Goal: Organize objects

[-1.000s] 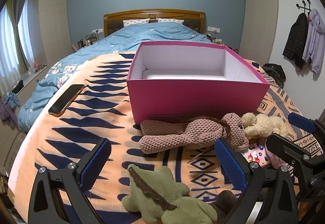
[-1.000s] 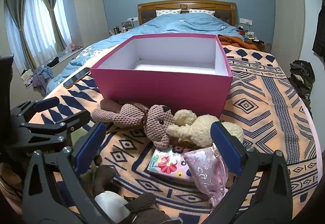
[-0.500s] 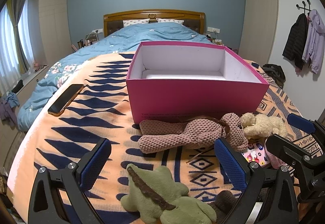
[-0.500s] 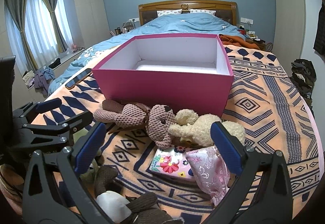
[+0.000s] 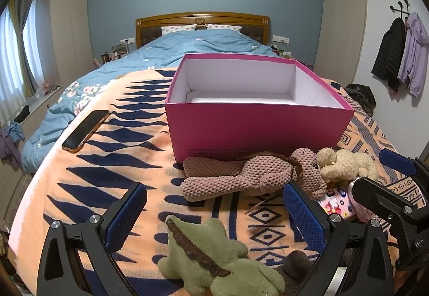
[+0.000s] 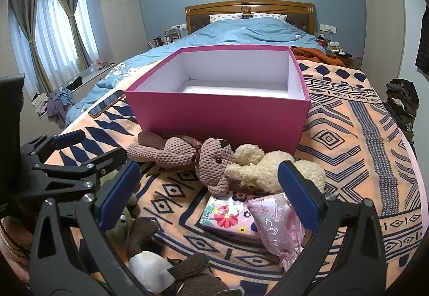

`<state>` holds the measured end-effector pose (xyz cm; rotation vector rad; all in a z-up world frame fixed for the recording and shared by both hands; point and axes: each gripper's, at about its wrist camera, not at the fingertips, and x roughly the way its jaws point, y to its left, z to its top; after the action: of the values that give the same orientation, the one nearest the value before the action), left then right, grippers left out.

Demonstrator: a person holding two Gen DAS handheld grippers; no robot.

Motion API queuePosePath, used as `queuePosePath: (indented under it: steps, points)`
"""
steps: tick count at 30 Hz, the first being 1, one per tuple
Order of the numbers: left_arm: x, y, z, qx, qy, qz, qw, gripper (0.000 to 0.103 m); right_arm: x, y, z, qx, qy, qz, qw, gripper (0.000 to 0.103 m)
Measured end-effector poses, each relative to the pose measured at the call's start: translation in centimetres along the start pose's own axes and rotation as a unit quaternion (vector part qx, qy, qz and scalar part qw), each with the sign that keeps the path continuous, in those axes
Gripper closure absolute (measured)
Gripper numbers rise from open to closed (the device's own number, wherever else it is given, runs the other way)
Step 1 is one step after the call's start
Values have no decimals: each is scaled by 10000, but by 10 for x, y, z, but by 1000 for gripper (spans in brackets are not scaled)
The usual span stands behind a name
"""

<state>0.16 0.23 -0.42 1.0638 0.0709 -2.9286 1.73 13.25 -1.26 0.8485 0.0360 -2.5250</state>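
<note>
Bedroom, patterned orange-and-navy blanket as work surface; landmark: open pink cardboard box, empty, set centrally to receive toys. Left of it, a black smartphone. Before it, green plush dinosaur beneath the left gripper, brown knitted bunny, cream fleecy bear beneath the right gripper. Both jaws stand apart, empty. Compared with a second earlier, positions are nearly unchanged.
</note>
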Motion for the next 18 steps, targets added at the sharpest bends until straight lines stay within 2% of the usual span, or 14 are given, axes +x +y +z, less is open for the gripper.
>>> queuePosePath:
  steps: [12, 18]
  points:
    - [-2, 16, -6, 37, 5, -110, 9999, 0, -17, -7, -3, -89, 91, 346, 9993, 0]
    - [-8, 11, -14, 316, 9, -486, 9983, 0, -42, -27, -16, -55, 355, 571, 9977, 0]
